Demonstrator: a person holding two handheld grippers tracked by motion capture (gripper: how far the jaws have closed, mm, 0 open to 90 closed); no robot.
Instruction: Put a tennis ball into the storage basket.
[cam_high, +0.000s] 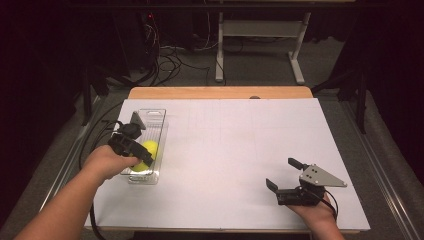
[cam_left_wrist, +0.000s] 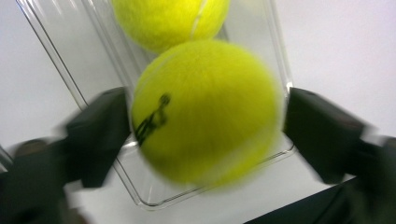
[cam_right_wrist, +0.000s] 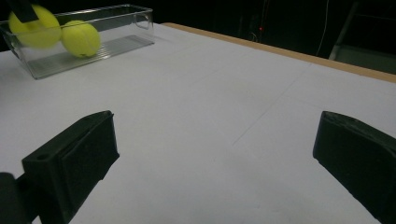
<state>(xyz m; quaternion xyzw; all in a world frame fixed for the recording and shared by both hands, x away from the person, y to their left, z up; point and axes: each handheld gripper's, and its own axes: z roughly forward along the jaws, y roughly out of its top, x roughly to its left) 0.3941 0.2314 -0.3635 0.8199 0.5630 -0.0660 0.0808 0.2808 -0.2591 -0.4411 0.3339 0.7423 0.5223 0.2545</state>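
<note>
A clear plastic tray (cam_high: 150, 111) lies lengthwise at the table's left side. One yellow tennis ball (cam_high: 151, 147) rests inside it. A second tennis ball (cam_left_wrist: 205, 112) sits between the jaws of my left gripper (cam_high: 141, 159), just over the tray's near end. This ball is motion-blurred while the tray behind it looks sharp, and the jaws stand at its two sides with a sliver of gap on the right. In the right gripper view both balls (cam_right_wrist: 81, 38) show in the tray (cam_right_wrist: 130, 28) far off. My right gripper (cam_high: 283, 173) rests open and empty at the table's near right.
White paper (cam_high: 235, 150) covers the table between the tray and the right gripper. A wooden table edge (cam_high: 220, 92) runs along the back. Cables (cam_high: 102, 127) trail off the left side, and a metal desk frame (cam_high: 260, 30) stands beyond.
</note>
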